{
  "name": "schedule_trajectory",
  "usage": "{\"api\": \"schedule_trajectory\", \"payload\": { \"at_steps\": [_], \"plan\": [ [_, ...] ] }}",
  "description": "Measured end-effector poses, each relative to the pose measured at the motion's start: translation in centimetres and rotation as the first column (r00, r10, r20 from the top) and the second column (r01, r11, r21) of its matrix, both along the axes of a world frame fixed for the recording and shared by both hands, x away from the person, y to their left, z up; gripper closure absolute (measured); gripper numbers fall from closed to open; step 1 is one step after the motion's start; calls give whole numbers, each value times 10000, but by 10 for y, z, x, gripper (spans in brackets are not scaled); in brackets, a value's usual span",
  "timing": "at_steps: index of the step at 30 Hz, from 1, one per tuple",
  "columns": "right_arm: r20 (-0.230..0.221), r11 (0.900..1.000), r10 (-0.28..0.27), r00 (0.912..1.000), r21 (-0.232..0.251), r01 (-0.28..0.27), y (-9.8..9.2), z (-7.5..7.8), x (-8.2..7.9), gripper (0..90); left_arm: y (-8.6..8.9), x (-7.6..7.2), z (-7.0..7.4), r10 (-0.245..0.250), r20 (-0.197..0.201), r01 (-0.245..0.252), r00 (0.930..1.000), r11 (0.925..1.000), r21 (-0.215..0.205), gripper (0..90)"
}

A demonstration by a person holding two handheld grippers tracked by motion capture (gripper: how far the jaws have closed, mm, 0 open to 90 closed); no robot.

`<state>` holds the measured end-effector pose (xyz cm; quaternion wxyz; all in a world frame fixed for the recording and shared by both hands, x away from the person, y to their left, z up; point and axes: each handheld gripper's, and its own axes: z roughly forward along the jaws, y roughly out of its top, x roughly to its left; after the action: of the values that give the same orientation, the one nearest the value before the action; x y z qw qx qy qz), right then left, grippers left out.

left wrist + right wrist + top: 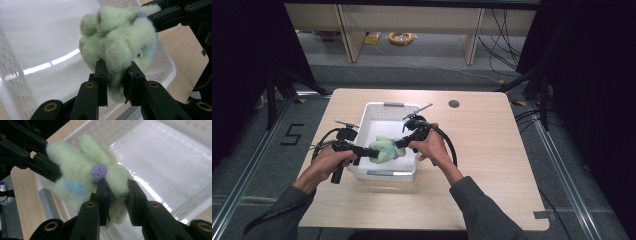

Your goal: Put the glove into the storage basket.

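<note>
The person's grey sleeves come in at the near edge of the wooden counter, forearms stretched forward, one gripper in each hand. The left gripper and the right gripper meet over a white perforated plastic basket that sits on the counter, and between them they hold a fuzzy pale-green glove just above the basket's near end.

In the left gripper view, the left gripper has its jaws closed on a fold of the glove, the fleece bulging out above the pads. In the right gripper view, the right gripper is likewise clamped on the glove, pinching it just below a small purple knitted dot; a pale blue patch shows on the green wool to the left of it. The glove's fingers stick up, and the other gripper's black jaws bite the far side.

The basket's inside is bare white, catching a streak of light. On the dark floor left of the counter, a mark in black tape reads "5". Beyond the counter, a yellow coil lies on the floor by pale cabinets.
</note>
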<state>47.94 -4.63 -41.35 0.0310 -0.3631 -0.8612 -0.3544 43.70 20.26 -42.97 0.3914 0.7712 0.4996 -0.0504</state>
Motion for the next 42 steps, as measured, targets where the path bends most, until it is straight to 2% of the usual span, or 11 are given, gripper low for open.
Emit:
{"api": "schedule_trajectory", "payload": {
  "at_steps": [2,4,7,17,20,21,26,28,31,36,42],
  "plan": [
    [193,9999,135,9997,4,-135,1,-3,3,746,0,2,-2,26,-13,-26,10000,10000,23,739],
    [-75,10000,-30,10000,-89,29,3,-4,3,747,0,3,-4,-9,-62,9,10000,10000,80,738],
    [44,9999,126,9999,-69,-126,4,-8,5,746,0,4,-6,-2,-111,4,9999,9997,249,737],
    [-339,9993,-10,9994,-378,-3,9,-19,9,746,-4,8,-14,46,-141,-34,9999,9969,787,727],
    [-319,9988,-17,9995,-497,1,10,-24,10,746,-5,10,-18,-77,-221,98,9997,9950,998,723],
    [-320,9987,46,9995,-513,-63,10,-25,11,746,-4,10,-19,-251,-250,280,9994,9915,1271,721],
    [-425,9973,3,9991,-738,-34,13,-30,11,745,-6,10,-23,-470,-287,514,9985,9825,1788,705],
    [-521,9963,-62,9986,-856,17,15,-31,11,745,-7,10,-24,-432,-325,483,9985,9827,1789,696],
    [-417,9953,6,9991,-962,-47,16,-34,13,745,-8,11,-25,-430,-128,447,9990,9747,2192,662],
    [-335,9906,-78,9994,-1366,32,19,-37,12,741,-8,10,-26,-87,-2,85,10000,9758,2183,619],
    [-145,9853,-49,9999,-1706,24,22,-38,14,723,-8,7,-17,124,507,-229,9986,9769,2125,555]
  ]
}}
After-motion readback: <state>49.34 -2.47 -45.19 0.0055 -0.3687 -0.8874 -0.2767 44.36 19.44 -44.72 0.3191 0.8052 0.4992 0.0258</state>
